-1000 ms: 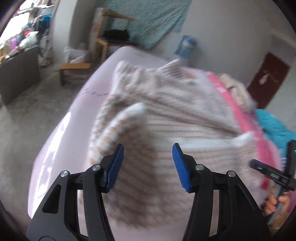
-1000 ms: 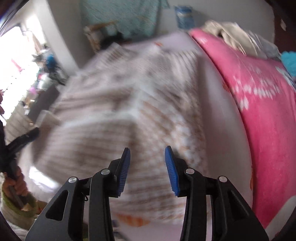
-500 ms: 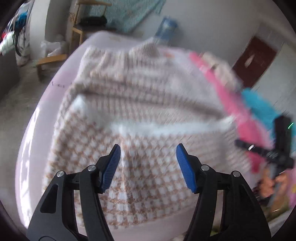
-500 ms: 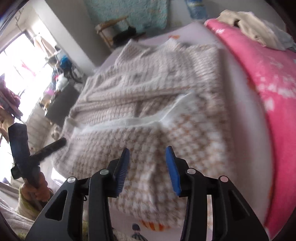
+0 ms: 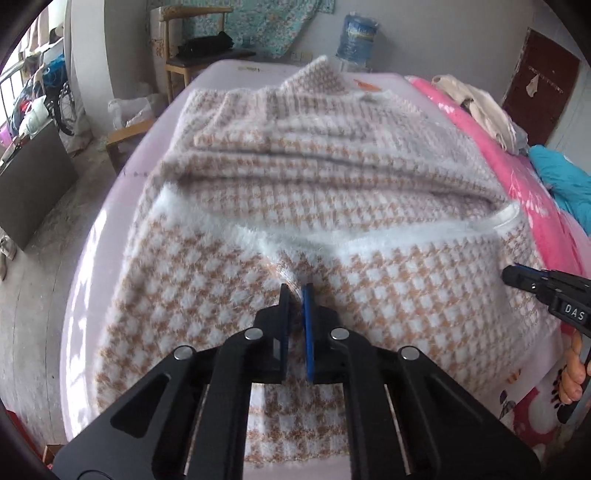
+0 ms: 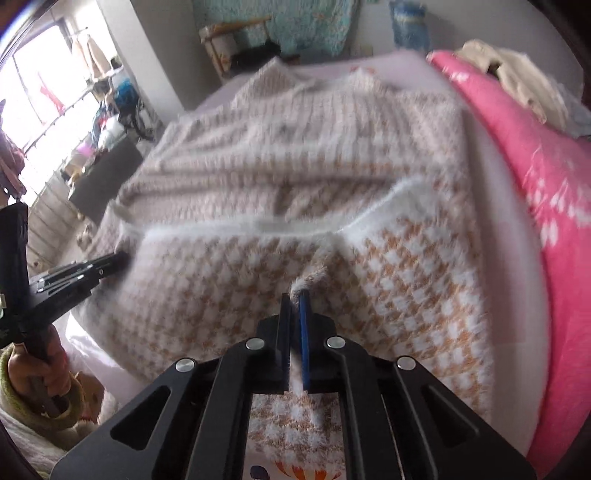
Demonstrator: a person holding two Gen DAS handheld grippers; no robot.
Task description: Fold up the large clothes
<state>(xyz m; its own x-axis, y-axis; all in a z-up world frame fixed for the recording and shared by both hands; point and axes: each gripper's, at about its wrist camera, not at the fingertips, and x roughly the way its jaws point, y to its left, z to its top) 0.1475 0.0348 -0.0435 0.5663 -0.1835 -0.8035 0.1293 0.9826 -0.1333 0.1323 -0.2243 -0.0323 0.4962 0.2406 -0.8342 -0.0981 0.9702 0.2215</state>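
Pinching the checked sweater [image 5: 332, 206] on the bed, left claw [image 5: 296, 291] and right claw [image 6: 294, 295] clamped on its folds.

Grey concrete floor [image 5: 33, 280], wooden chair [image 5: 192, 55] by pale wall [image 5: 436, 33], dark red door [image 5: 539, 92], bright window [image 6: 33, 92].
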